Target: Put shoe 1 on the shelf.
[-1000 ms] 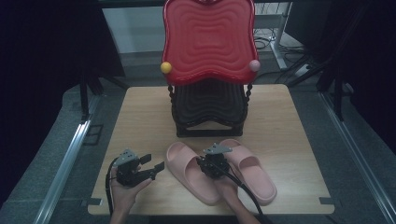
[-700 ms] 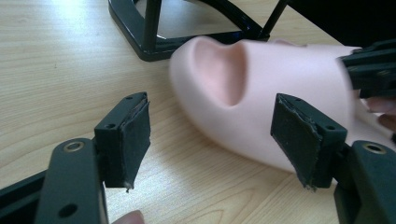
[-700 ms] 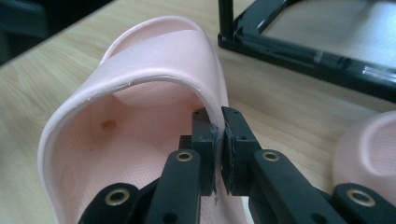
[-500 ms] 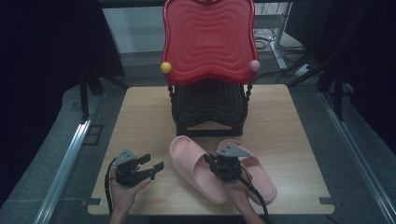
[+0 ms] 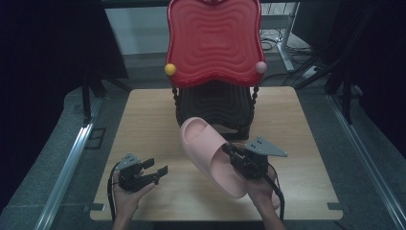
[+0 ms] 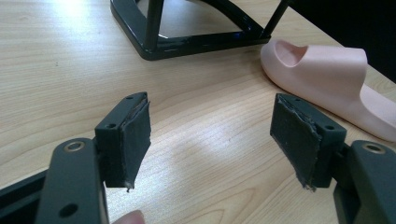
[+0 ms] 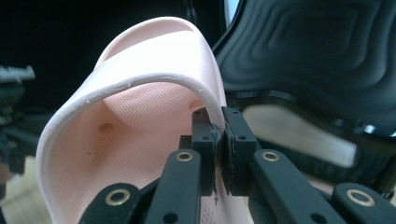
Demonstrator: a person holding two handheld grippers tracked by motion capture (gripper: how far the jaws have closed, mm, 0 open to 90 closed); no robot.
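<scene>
My right gripper [image 5: 231, 153] is shut on the strap edge of a pink slipper [image 5: 206, 148] and holds it tilted above the table, toe towards the black stand. In the right gripper view the jaws [image 7: 219, 123] pinch the thin rim of the slipper's strap [image 7: 140, 116]. A second pink slipper [image 6: 327, 79] lies flat on the wood; in the high view my right hand mostly hides it. My left gripper [image 5: 155, 170] rests near the table's front left, open, with nothing between its pads [image 6: 135, 135].
A black ribbed stand [image 5: 213, 108] with a big red wavy panel [image 5: 214, 43] stands at the back middle of the wooden table [image 5: 143, 124]. A yellow ball [image 5: 170, 69] and a pink ball [image 5: 260, 67] sit at the panel's corners. Its base [image 6: 187, 39] lies ahead of the left gripper.
My right gripper has risen and moved towards the stand, lifting one pink slipper off the table and tilting it up. The left gripper has stayed in place.
</scene>
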